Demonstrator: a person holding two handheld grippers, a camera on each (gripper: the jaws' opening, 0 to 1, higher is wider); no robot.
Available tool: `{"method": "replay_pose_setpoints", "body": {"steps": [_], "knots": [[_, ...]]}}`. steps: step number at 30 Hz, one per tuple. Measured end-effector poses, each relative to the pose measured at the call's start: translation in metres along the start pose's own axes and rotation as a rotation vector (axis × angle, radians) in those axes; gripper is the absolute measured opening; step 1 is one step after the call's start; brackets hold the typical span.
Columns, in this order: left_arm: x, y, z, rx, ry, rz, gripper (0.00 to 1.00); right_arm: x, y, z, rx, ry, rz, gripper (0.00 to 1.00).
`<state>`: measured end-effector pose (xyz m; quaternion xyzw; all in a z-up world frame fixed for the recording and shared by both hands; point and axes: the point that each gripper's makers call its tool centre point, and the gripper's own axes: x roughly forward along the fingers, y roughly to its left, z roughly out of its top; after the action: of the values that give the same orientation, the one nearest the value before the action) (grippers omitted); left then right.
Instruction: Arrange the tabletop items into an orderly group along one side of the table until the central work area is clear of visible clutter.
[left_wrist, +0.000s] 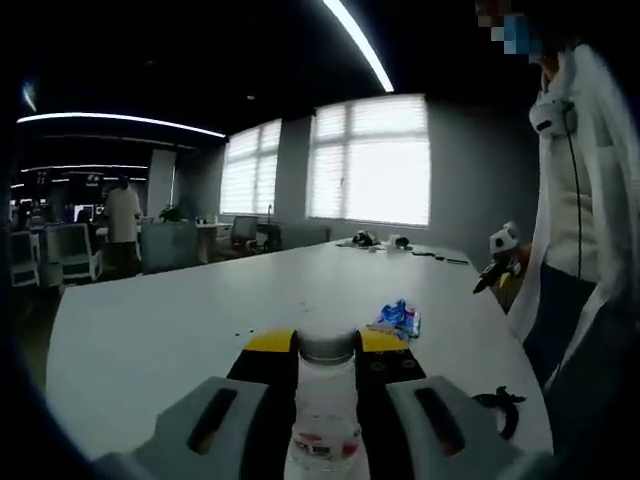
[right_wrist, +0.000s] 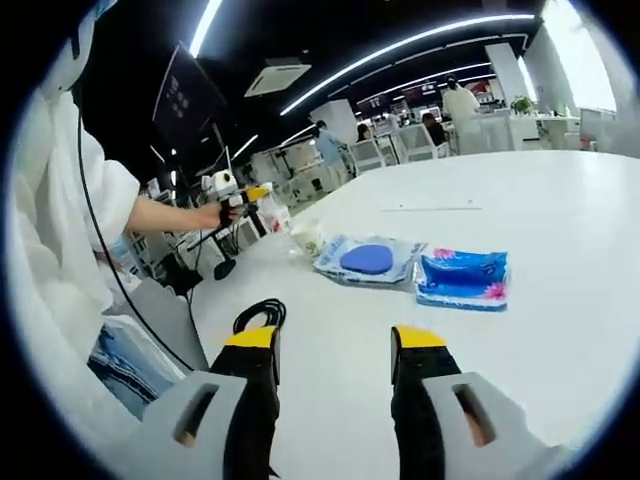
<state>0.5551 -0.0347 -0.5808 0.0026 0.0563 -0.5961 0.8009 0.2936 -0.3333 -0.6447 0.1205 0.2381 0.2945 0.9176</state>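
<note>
Left hand-held gripper (left_wrist: 327, 352) is clamped on a clear bottle (left_wrist: 326, 410) — lifted over the white tabletop (left_wrist: 180, 320), not placed yet. Right hand-held gripper (right_wrist: 333, 345) hangs wide open, nothing between its jaws. Ahead of it a blue tissue pack (right_wrist: 462, 278) sits touching a clear pouch with a blue pad (right_wrist: 368, 259), near the edge — looks like the group forming. Still loose: a small blue wrapper (left_wrist: 398, 318), a black cable (right_wrist: 260, 315), a black clip (left_wrist: 500, 403). Roughly midway, I'd judge.

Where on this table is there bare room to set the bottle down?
The left gripper holds the bottle. The white table lies bare left of the blue wrapper. Beside the blue packets and black cable it is crowded.
</note>
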Motion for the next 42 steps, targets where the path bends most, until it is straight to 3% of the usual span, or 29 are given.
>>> {"method": "replay_pose_setpoints", "body": {"steps": [2, 6, 15, 16, 32, 38, 42], "knots": [[0.001, 0.001, -0.004, -0.003, -0.002, -0.016, 0.19, -0.002, -0.002, 0.0, 0.004, 0.003, -0.01, 0.42], [0.017, -0.019, 0.0, -0.009, 0.001, -0.039, 0.19, -0.003, -0.004, 0.002, 0.015, -0.001, -0.029, 0.42], [0.03, -0.036, -0.002, 0.004, 0.038, -0.12, 0.19, -0.009, 0.0, -0.007, 0.001, 0.031, -0.054, 0.42], [0.03, -0.038, 0.002, 0.009, 0.019, -0.136, 0.19, -0.01, 0.001, -0.008, 0.001, 0.034, -0.055, 0.42], [0.032, -0.049, 0.013, -0.01, 0.019, -0.141, 0.2, -0.012, 0.006, -0.009, -0.006, 0.043, -0.052, 0.42], [0.03, -0.037, 0.008, -0.006, 0.049, -0.126, 0.21, -0.01, 0.006, -0.009, 0.001, 0.037, -0.042, 0.42], [0.028, -0.041, 0.006, -0.003, 0.075, -0.123, 0.22, -0.009, 0.008, -0.01, 0.001, 0.032, -0.024, 0.42]]}}
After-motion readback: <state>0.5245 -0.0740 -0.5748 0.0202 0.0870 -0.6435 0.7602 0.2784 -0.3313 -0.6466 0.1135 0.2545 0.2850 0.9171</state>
